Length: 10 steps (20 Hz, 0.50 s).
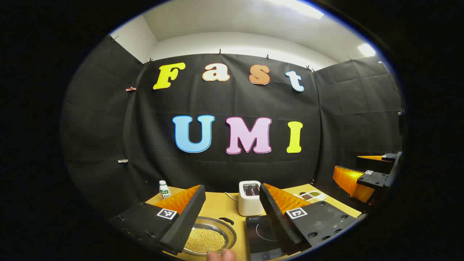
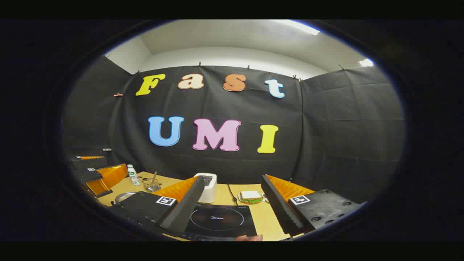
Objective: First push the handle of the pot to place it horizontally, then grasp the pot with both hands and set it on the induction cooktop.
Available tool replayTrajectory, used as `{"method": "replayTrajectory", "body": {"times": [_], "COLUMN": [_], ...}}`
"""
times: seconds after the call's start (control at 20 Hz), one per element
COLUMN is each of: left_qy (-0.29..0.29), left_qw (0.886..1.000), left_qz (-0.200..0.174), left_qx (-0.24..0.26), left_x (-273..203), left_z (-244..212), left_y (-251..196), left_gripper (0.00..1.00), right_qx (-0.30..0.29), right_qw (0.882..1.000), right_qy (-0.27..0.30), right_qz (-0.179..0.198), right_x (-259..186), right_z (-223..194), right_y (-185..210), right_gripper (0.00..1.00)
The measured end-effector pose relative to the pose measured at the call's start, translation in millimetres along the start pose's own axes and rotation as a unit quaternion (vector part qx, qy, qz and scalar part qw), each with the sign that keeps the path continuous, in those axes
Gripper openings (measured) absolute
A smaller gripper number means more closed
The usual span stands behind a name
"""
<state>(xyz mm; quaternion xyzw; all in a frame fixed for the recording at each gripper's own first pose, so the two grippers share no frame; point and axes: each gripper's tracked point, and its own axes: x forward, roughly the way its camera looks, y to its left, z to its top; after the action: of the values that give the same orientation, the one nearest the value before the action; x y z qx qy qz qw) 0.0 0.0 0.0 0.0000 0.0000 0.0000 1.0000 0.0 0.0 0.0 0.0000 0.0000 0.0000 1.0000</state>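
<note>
1. I am holding the left gripper (image 1: 232,217) above the near edge of the wooden table (image 1: 219,204), its two fingers spread wide and gripping nothing.
2. Between those fingers, in the left gripper view, I am looking down on the pot (image 1: 209,239), a shallow metal pan that is carrying a layer of small yellow beads or grains across its bottom.
3. The pot's dark handle (image 1: 227,220) is showing at the far rim, on the side toward the cooktop; I cannot tell its exact angle.
4. The induction cooktop (image 1: 261,233) is lying just beside the pot, on its right, a flat black slab with a ring marked on its glass and nothing standing on it.
5. I am keeping the right gripper (image 2: 232,212) wide open too, empty, hovering over the cooktop (image 2: 217,219) in the right gripper view.
6. A white toaster (image 1: 250,198) is standing behind the cooktop, toward the wall.
7. A small plastic bottle (image 1: 164,190) with a white cap is standing at the table's far left corner.
8. A divided tray (image 1: 312,196) is holding dark and greenish portions at the far right.
9. In the right gripper view a wire basket (image 2: 151,185) is holding an upright utensil, and a plate (image 2: 252,197) is carrying a sandwich.
10. A fingertip (image 1: 222,255) is showing at the bottom edge of the left gripper view.
</note>
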Motion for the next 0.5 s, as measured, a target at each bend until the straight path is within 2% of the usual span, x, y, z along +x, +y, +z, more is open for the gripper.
{"method": "replayTrajectory", "body": {"times": [0.5], "left_qy": [0.003], "left_qw": [1.0], "left_qz": [-0.001], "left_qx": [-0.002], "left_x": [-2.0], "left_z": [-2.0], "left_y": [-1.3], "left_gripper": [0.93], "right_qx": [0.0], "right_qw": [1.0], "right_qy": [0.0], "right_qz": [-0.008], "right_x": [-1.2], "right_z": [-0.1], "right_y": [-7.7], "right_gripper": [0.97]}}
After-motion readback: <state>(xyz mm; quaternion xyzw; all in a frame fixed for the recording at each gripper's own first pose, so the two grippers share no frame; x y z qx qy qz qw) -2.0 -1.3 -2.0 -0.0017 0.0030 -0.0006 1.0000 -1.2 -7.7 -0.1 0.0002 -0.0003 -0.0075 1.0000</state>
